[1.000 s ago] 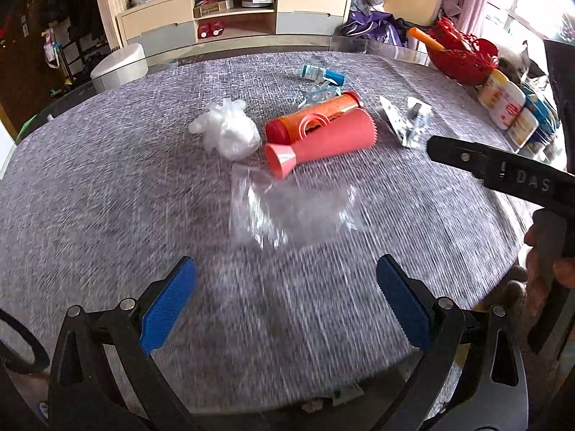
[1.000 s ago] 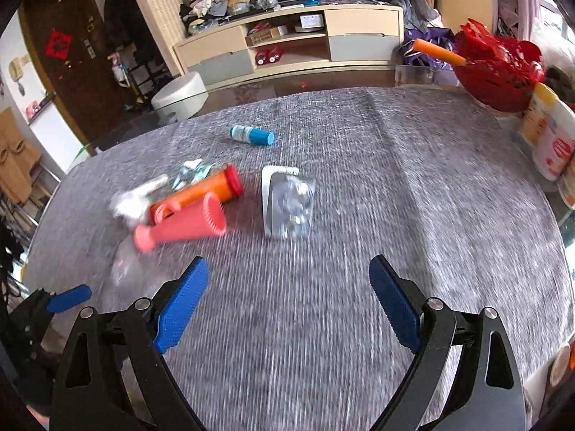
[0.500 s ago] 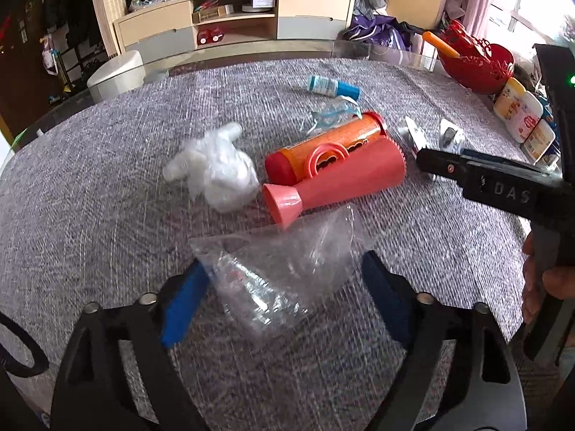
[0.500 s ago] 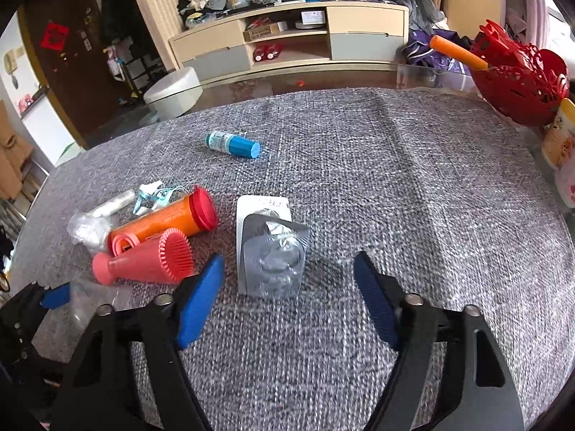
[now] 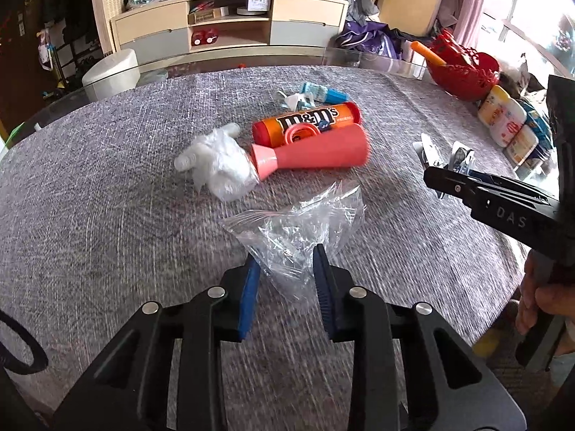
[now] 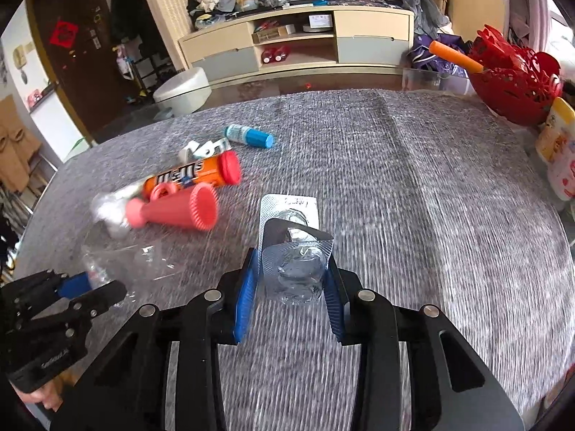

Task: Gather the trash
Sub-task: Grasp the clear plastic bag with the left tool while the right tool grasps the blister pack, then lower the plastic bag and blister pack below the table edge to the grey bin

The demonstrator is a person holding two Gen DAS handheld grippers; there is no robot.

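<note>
Both tongs have narrowed since a second ago and are closing: left tongs (image 5: pixel 284 273) pinch the crumpled clear bag (image 5: pixel 300 226), right tongs (image 6: pixel 291 280) squeeze the blister pack (image 6: pixel 294 251) (both low on the grey worktop (image 6: pixel 413 197)). Farther off, at eleven o'clock, lie a pink cone (image 6: pixel 176 210) and orange tube (image 6: pixel 194 176).

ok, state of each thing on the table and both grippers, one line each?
left gripper: jaws closing, clear bag between them
clear bag: crumpled, front end off the cloth
right gripper: jaws closing, blister pack between them
blister pack: crumpled, foil peeled up
M&M's tube: lying down, red cap on
pink cone: on its side
white wad: balled up
blue tube: lying down, capped
</note>
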